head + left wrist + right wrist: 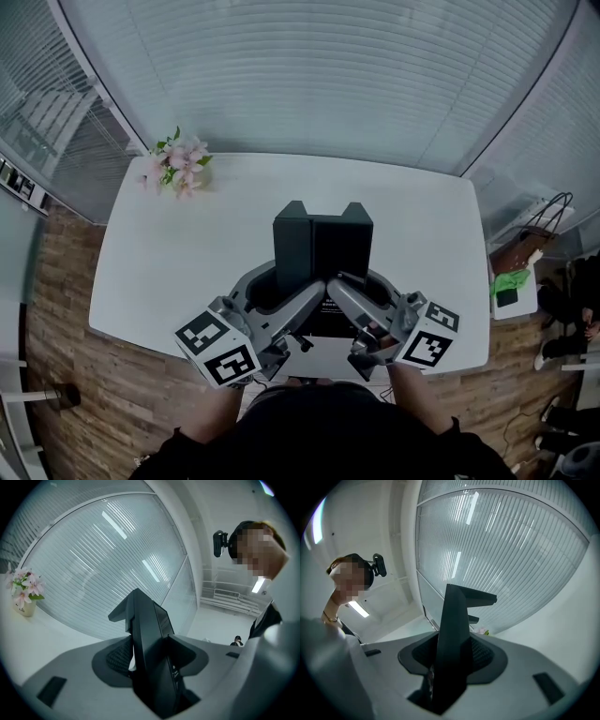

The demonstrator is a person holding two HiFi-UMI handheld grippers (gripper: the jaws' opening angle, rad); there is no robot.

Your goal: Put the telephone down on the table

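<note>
A black telephone [323,239] is held edge-up over the near middle of the white table [169,253]. My left gripper [284,287] is shut on its left side and my right gripper [363,287] on its right side. In the left gripper view the telephone [147,634] stands as a dark slab clamped between the grey jaws of the left gripper [151,660]. The right gripper view shows the telephone [452,620] pinched the same way by the right gripper [451,660]. Whether its lower end touches the table is hidden by the grippers.
A small vase of pink flowers [178,167] stands at the table's far left corner, also seen as the flowers [23,591]. Blind-covered windows close off the far side. At the right, a low stand carries a brown bag [528,246] and a green item [511,281].
</note>
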